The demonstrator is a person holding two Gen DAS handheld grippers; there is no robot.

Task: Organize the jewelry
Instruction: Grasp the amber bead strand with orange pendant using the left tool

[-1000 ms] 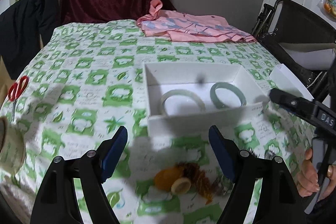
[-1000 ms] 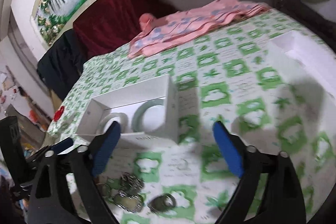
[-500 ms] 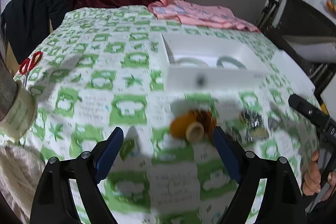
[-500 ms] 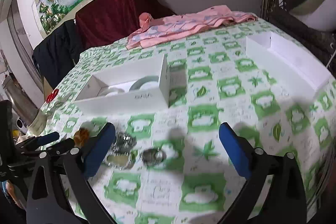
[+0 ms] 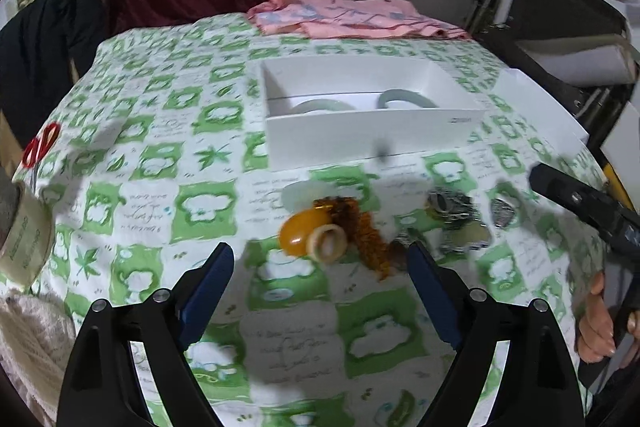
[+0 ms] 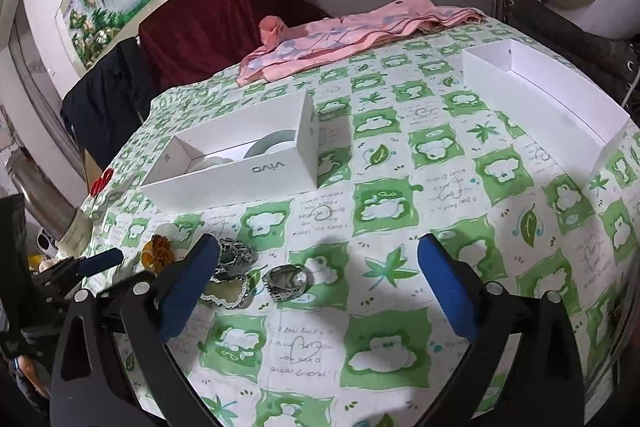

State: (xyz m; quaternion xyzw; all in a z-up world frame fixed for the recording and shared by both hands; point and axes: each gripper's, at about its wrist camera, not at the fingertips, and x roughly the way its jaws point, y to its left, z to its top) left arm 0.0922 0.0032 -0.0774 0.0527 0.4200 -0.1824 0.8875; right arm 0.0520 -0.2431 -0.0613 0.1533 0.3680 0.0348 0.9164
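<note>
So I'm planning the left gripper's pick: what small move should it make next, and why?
Probably ease the left gripper forward and down over the amber ring. Its jaws stand open with nothing between them, the ring lies on the tablecloth just ahead of the fingertips, and two bangles already sit in the white box.

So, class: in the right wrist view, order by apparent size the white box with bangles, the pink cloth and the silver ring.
1. white box
2. pink cloth, though farther away, so unsure
3. silver ring
</note>
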